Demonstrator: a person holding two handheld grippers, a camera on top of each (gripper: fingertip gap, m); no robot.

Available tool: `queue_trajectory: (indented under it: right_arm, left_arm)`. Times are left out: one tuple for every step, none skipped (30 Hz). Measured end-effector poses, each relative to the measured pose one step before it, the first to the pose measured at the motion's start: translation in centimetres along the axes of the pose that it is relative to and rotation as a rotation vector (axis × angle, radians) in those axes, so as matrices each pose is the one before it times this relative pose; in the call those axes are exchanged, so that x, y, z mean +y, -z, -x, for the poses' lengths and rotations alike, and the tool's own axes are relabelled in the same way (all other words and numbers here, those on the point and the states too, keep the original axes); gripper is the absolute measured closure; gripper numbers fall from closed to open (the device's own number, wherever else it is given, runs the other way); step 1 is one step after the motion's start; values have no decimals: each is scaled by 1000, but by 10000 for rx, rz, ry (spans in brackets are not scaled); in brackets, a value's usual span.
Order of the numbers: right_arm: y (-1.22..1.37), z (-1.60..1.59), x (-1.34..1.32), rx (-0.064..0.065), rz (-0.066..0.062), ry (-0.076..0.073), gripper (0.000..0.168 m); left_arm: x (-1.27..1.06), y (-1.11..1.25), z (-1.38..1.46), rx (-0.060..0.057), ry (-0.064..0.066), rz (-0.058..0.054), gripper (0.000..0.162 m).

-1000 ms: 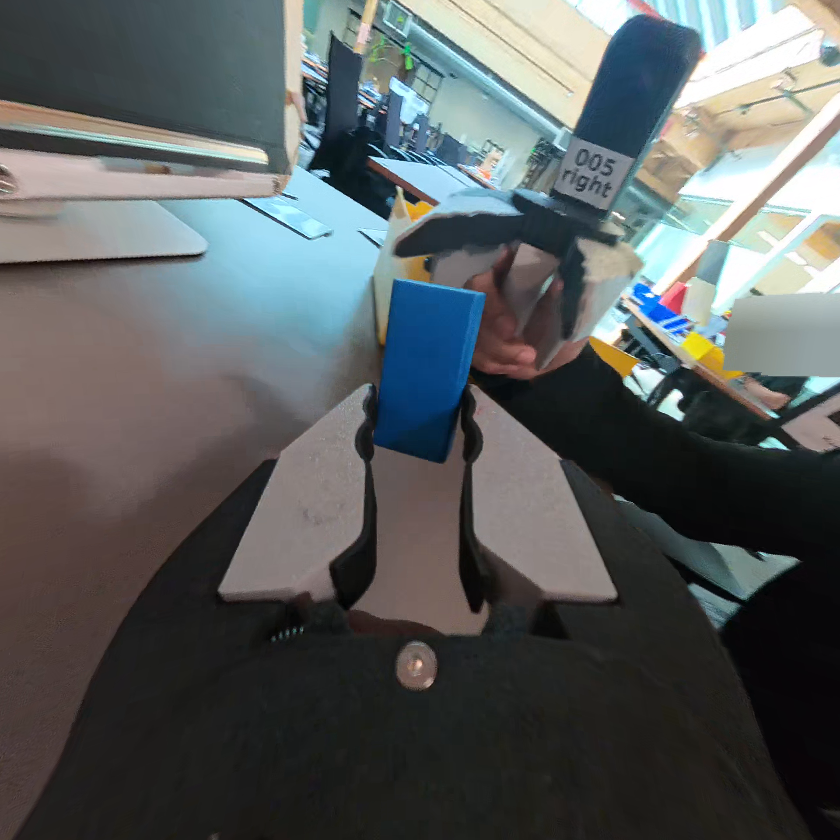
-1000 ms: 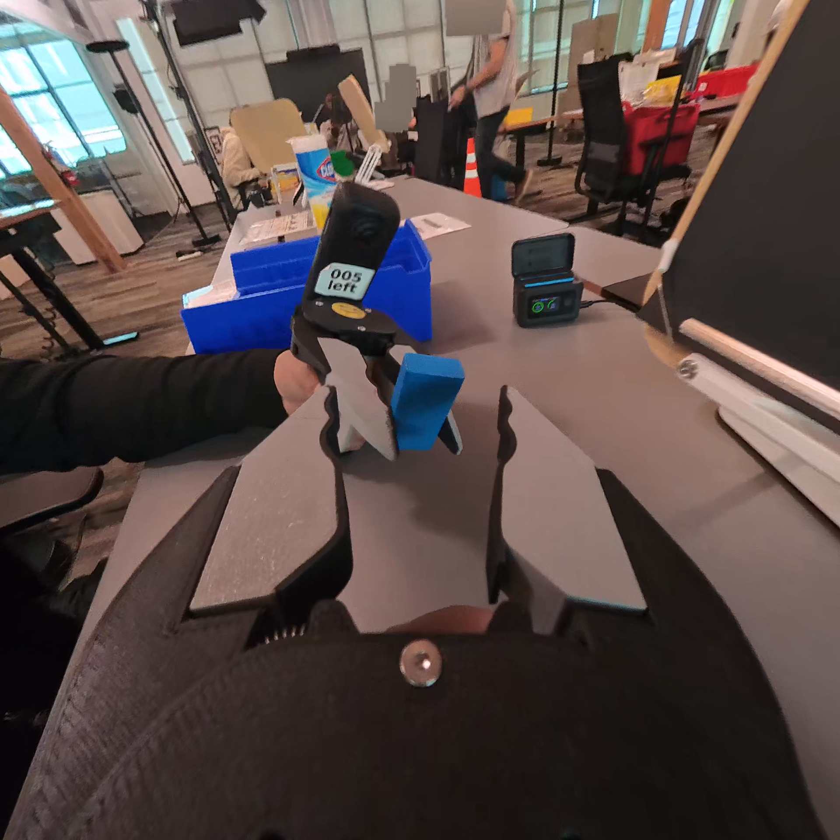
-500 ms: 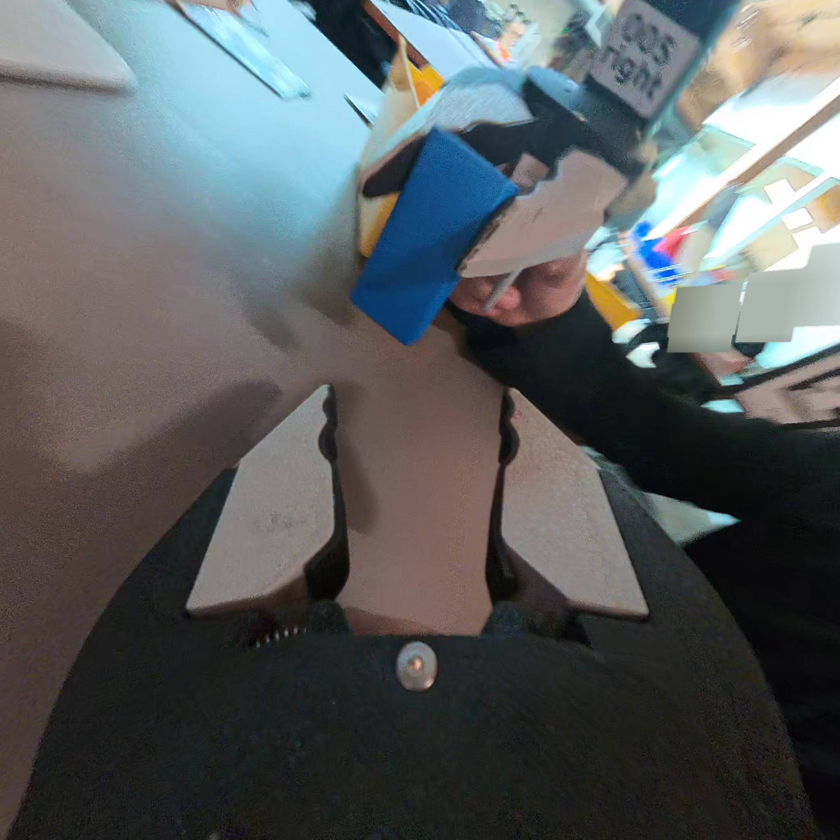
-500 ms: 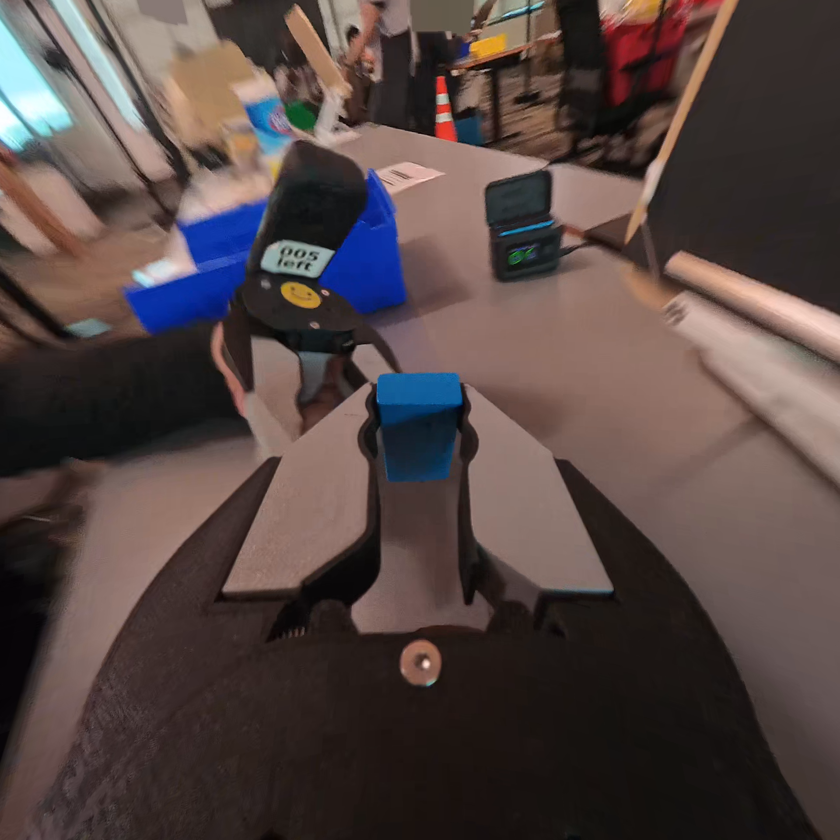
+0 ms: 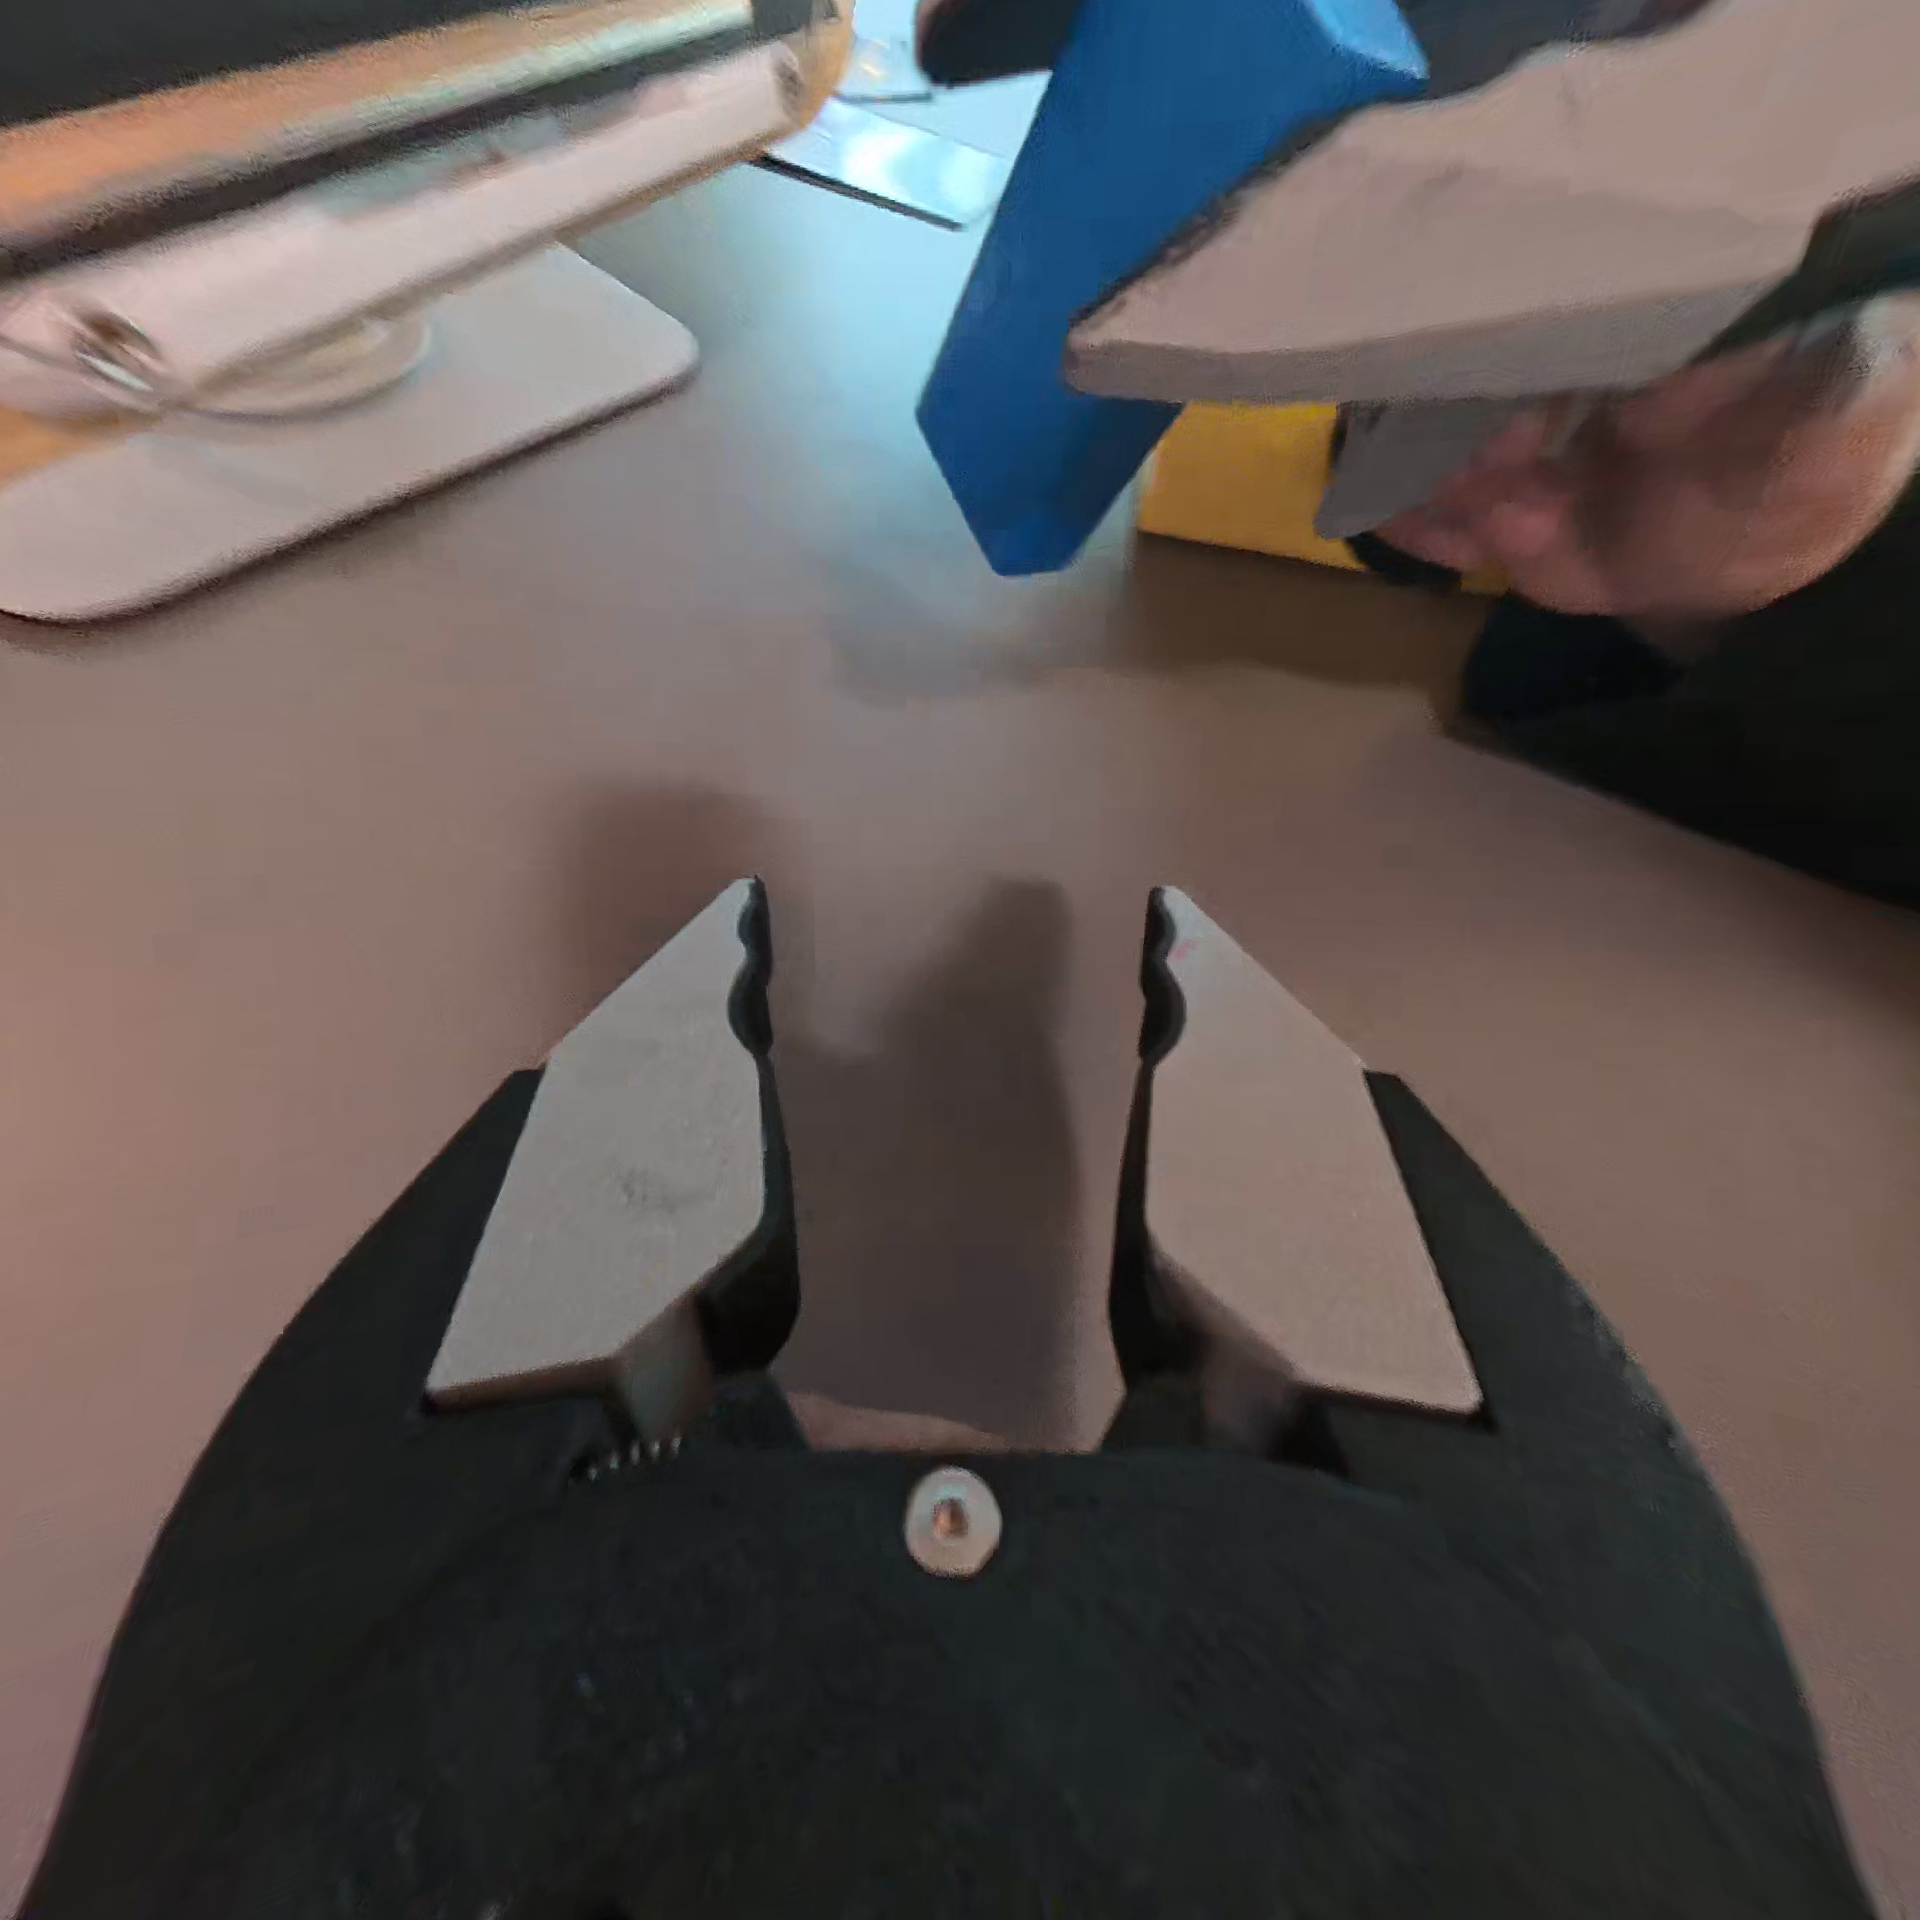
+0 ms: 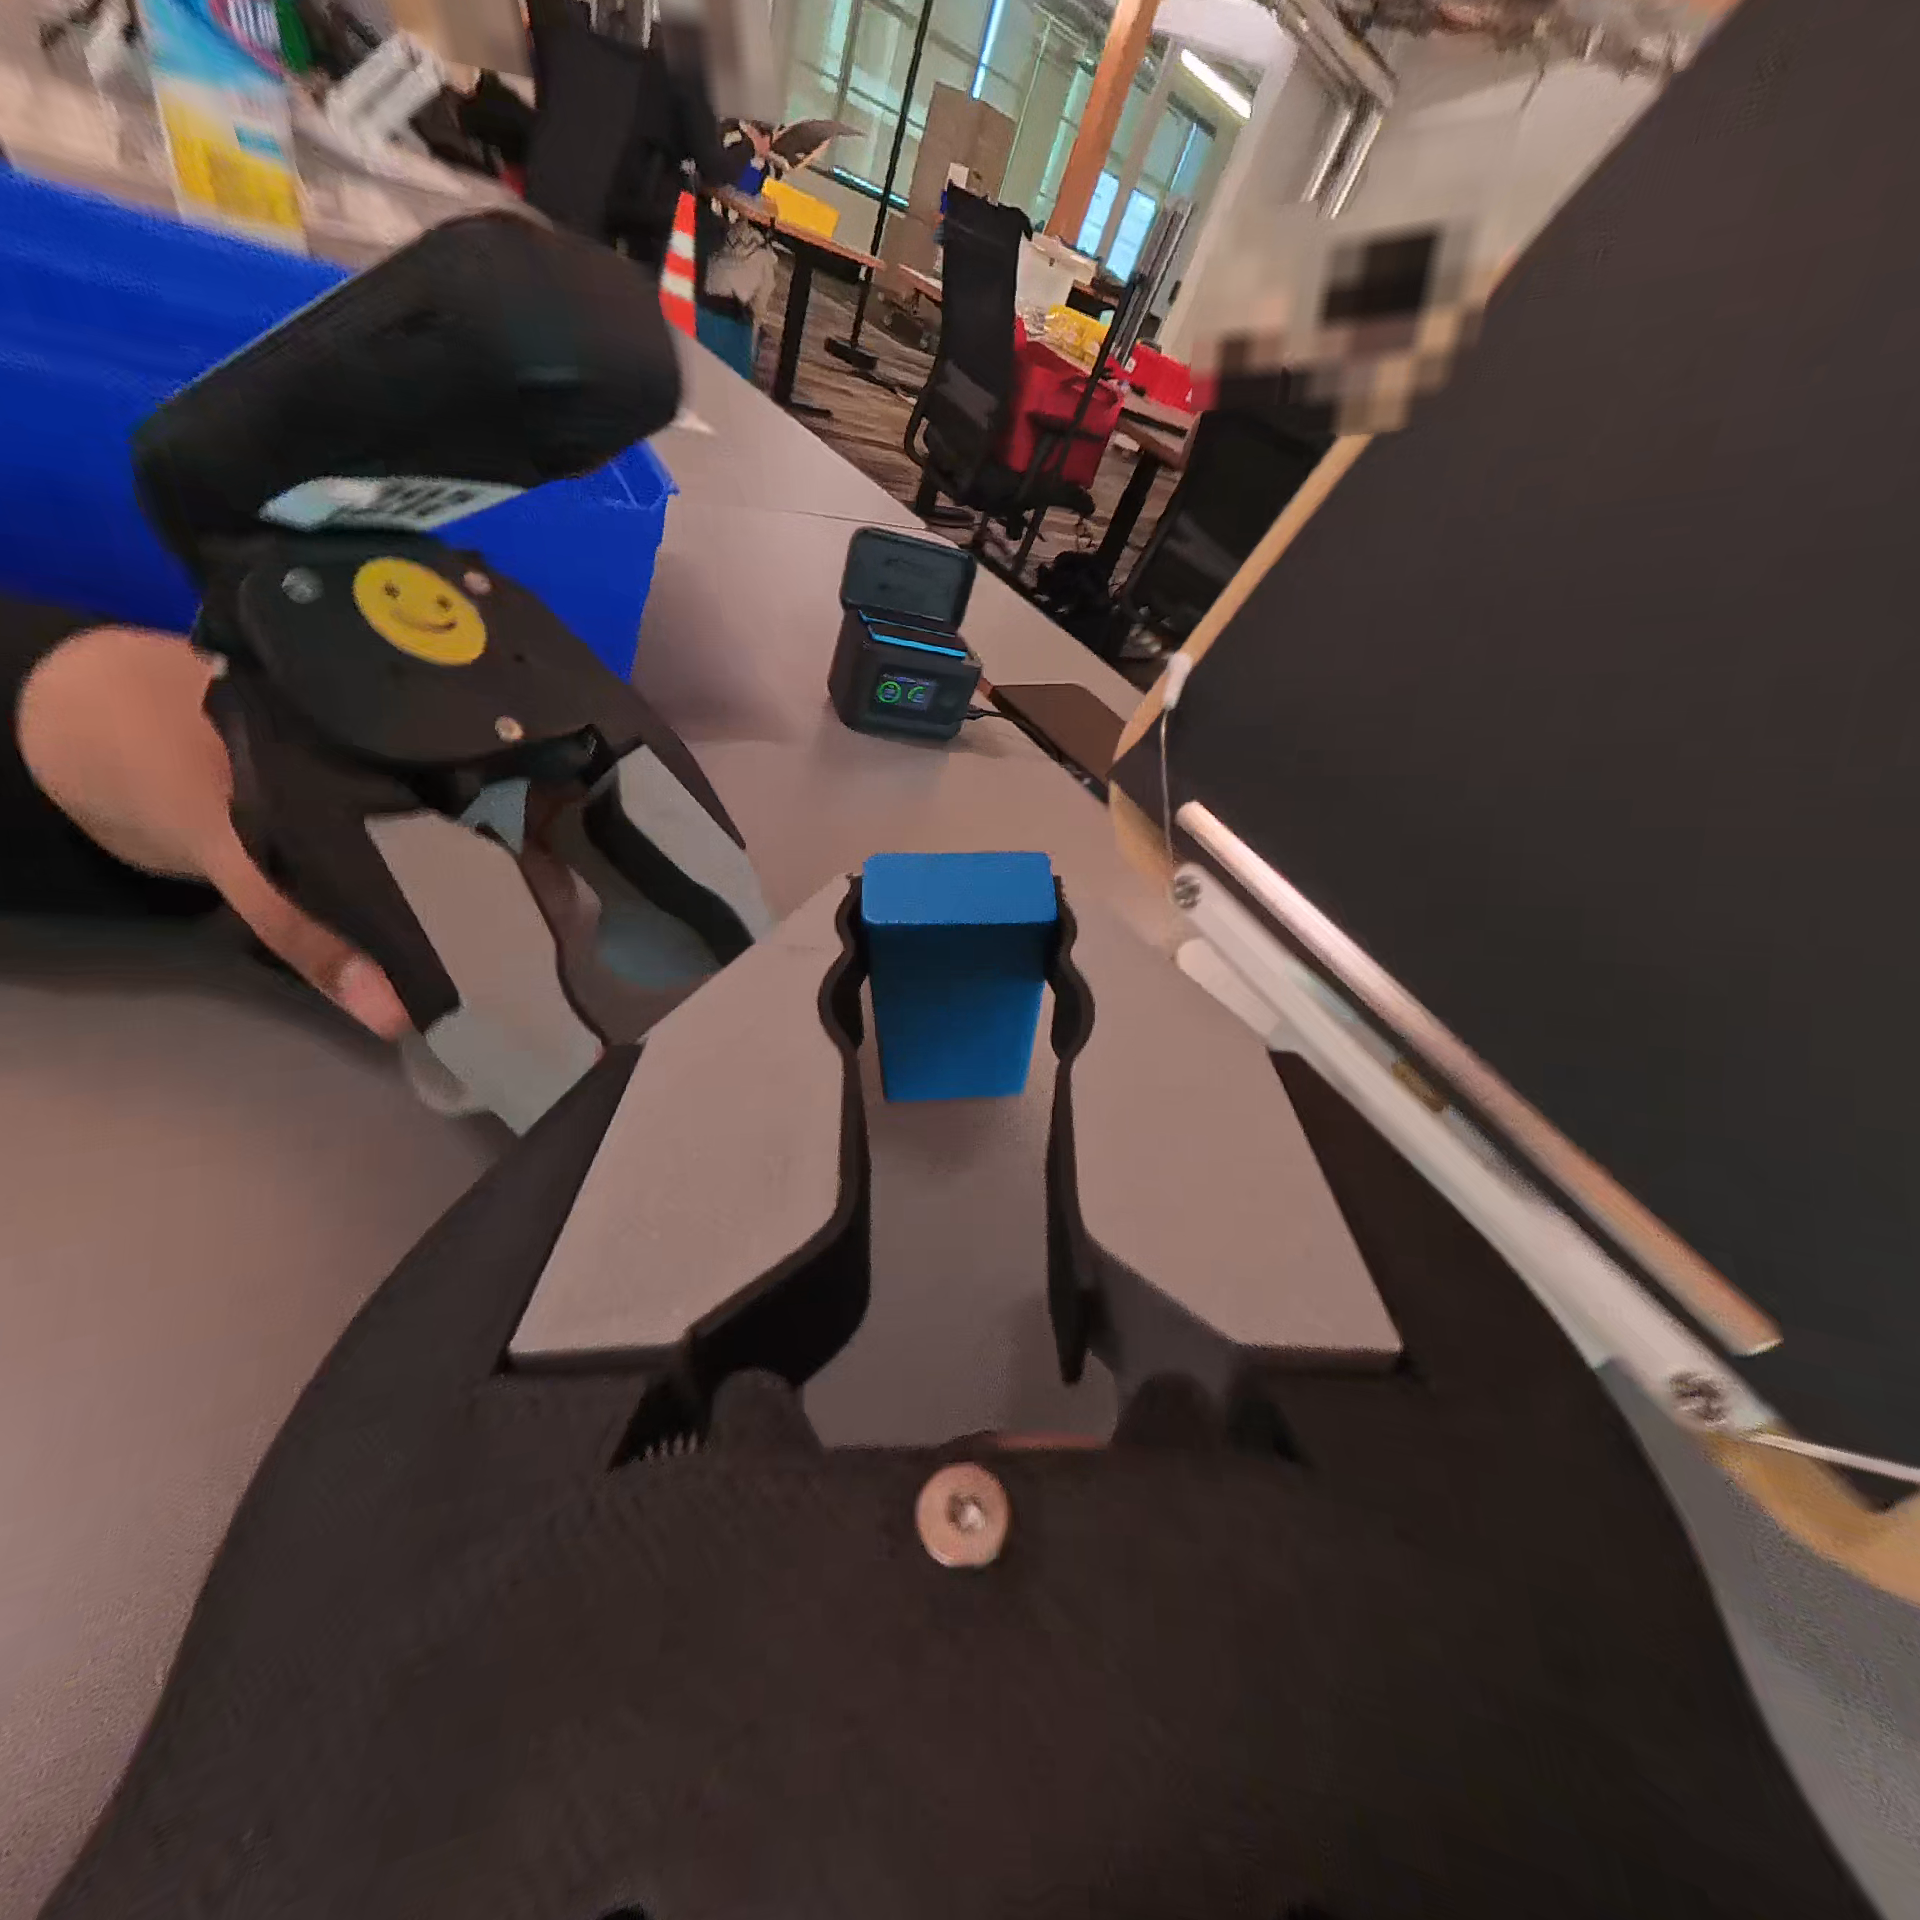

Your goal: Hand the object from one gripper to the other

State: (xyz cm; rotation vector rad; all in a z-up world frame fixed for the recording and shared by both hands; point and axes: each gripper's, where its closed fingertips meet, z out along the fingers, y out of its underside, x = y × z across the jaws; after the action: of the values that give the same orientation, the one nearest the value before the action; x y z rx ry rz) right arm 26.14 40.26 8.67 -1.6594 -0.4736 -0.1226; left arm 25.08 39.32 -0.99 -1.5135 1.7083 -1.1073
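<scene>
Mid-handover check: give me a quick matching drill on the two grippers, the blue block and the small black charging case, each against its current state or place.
Things:
1. left gripper
2. right gripper
3. blue block
4. black charging case

States:
A. lid up, sitting on the grey table farther back
B. open, nothing between its fingers
C. shut on an object
D. clamped between two fingers, off the table

Pairs: 1-B, 2-C, 3-D, 4-A

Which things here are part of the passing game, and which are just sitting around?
Part of the job:
- blue block
- right hand-held gripper, shut on it
- left hand-held gripper, open

Just lying about:
- blue bin
- small black case
- yellow box
</scene>
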Motion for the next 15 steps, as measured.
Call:
queue_trajectory:
  right_arm:
    - [-56,-224,130,-205,-1,-796,138]
    - [-88,-83,150,-352,21,-946,138]
    - [-149,-67,275,-414,138,-1096,138]
    - [-162,-237,417,-348,258,-1186,137]
    - [-84,-387,267,-246,141,-1125,137]
    - [21,-340,164,-294,66,-1098,137]
    - [34,-153,275,-448,183,-1171,137]
    - [42,6,371,-556,258,-1204,137]
    - [25,69,444,-575,284,-1158,137]
    - [-29,90,400,-510,234,-960,137]
    - [-105,55,489,-371,269,-678,137]
    - [-220,-87,729,-150,419,-416,137]
    - [-286,-356,766,122,443,-180,137]
    - [-270,-571,687,347,386,-4,137]
    - [-184,-474,525,305,303,6,137]
  left_arm:
    - [-392,128,721,-783,-711,-194,91]
    - [-456,218,611,-766,-915,-255,91]
    - [-536,267,372,-637,-1023,-351,91]
    - [-608,322,163,-515,-1093,-441,92]
    - [-576,381,-45,-436,-1327,-428,94]
    - [-480,415,-16,-539,-1619,-354,97]
    - [-573,418,56,-652,-1751,-351,98]
    - [-781,400,29,-633,-1669,-419,102]
    - [-892,268,-89,-466,-1418,-411,110]
    - [-771,72,-264,-227,-1040,-265,114]
    - [-467,-124,-436,-16,-697,-49,113]
    - [-238,-193,-287,-38,-529,49,111]
    - [-189,-136,33,-175,-472,25,109]
    - [-206,-44,-164,16,-397,-47,102]
    - [-175,19,-520,247,-178,-36,103]
